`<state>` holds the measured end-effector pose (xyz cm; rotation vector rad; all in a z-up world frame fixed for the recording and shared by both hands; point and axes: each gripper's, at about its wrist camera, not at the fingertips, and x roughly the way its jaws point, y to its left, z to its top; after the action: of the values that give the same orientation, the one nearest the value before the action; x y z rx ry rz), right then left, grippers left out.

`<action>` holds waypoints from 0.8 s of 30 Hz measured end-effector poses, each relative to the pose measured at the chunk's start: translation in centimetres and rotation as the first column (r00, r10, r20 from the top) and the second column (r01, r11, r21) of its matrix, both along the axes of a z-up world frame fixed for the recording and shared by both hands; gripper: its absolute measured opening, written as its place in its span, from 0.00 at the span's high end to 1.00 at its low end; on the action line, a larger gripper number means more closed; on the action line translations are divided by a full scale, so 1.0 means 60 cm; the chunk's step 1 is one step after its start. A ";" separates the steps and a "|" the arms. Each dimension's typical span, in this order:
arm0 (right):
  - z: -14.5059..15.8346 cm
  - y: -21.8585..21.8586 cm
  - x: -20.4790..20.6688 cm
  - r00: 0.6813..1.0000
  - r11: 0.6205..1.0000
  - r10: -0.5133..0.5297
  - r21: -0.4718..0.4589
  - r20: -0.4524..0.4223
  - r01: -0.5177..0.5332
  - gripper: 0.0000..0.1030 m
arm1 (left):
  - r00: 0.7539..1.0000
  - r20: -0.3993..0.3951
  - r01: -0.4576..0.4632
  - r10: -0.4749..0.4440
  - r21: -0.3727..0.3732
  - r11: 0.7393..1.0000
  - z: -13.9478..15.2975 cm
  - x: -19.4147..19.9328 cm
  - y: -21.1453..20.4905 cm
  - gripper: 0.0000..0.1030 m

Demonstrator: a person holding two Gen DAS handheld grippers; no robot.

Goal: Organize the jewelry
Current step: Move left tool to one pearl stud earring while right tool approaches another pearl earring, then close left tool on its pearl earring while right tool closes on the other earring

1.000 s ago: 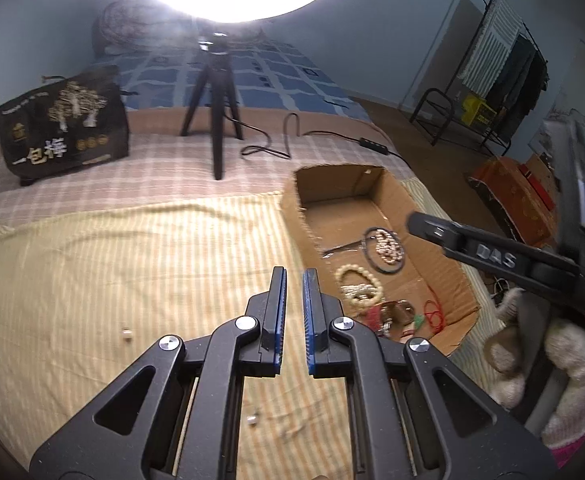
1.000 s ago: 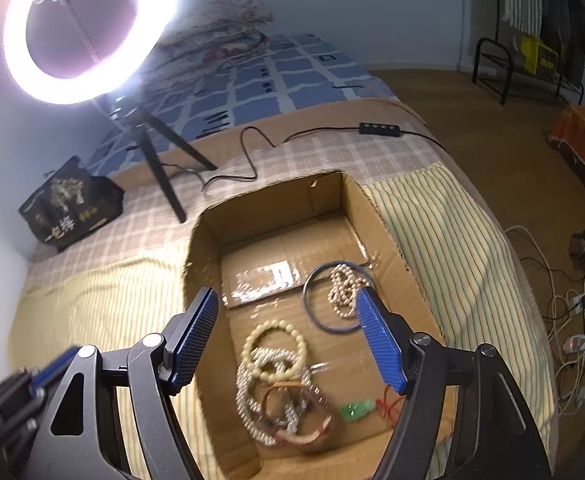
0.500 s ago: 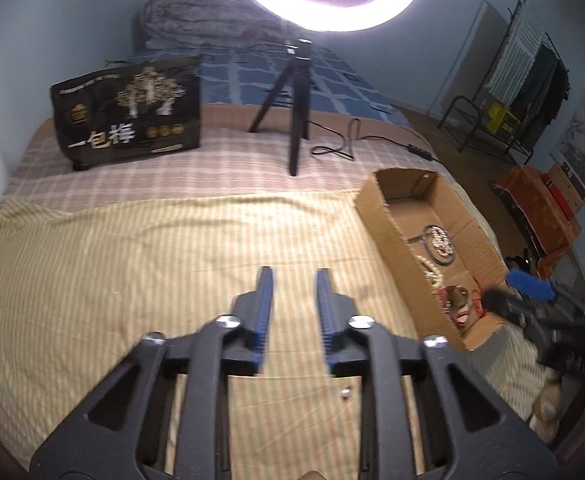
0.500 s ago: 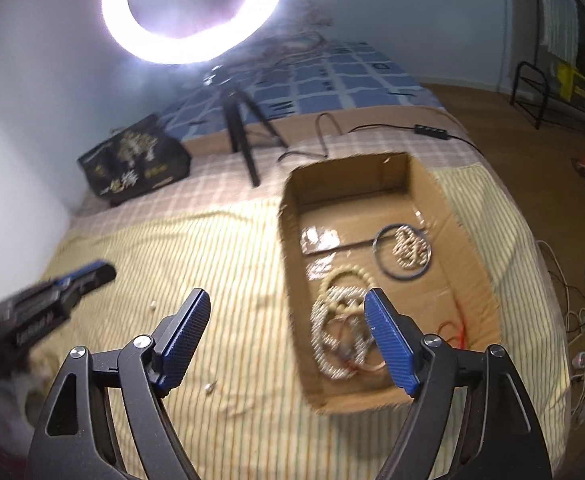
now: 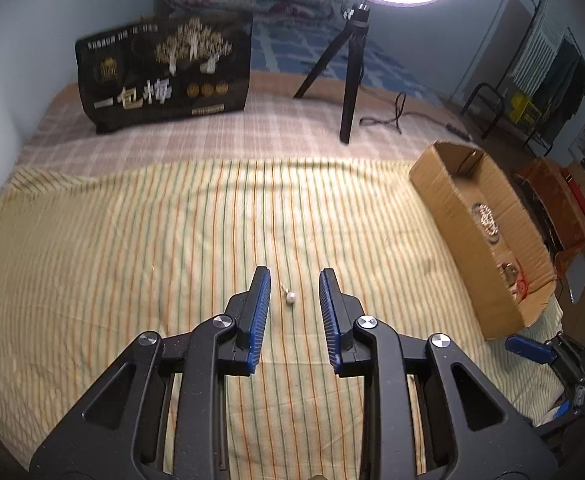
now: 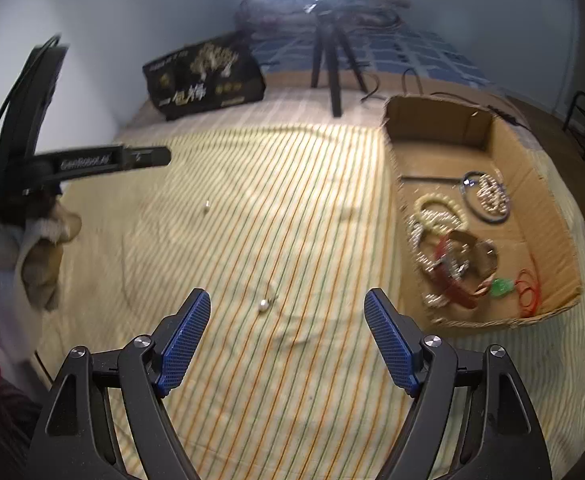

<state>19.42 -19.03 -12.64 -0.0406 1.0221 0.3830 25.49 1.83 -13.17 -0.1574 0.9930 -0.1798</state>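
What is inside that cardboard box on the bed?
In the cardboard box lie a dark ring with pearls, a cream bead bracelet, a tangle of chains and bangles, a green charm and a red cord. What lies beneath the tangle is hidden.

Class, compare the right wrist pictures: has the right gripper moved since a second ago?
Yes. The right gripper has swung left off the cardboard box and hangs over the striped cloth.

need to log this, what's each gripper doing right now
left gripper: open, holding nothing, pearl earring between its jaws
right gripper: open, empty
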 end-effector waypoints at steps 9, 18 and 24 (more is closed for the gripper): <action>-0.057 0.027 0.000 0.996 0.997 0.065 -0.027 -0.066 -0.067 0.23 | 0.997 -0.082 -0.007 0.005 -0.025 1.000 -0.044 0.021 -0.007 0.77; -0.077 0.040 0.016 0.991 0.997 0.080 -0.014 -0.109 -0.082 0.40 | 0.987 -0.155 -0.066 0.053 -0.079 0.995 -0.078 0.045 0.004 0.84; -0.088 0.047 0.026 0.988 0.996 0.084 -0.019 -0.128 -0.087 0.48 | 0.985 -0.167 -0.064 0.053 -0.062 0.996 -0.089 0.057 -0.005 0.84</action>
<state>20.98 -16.19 -17.94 -0.0831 1.1531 0.4560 28.88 1.54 -18.50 -0.2654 1.1469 -0.1482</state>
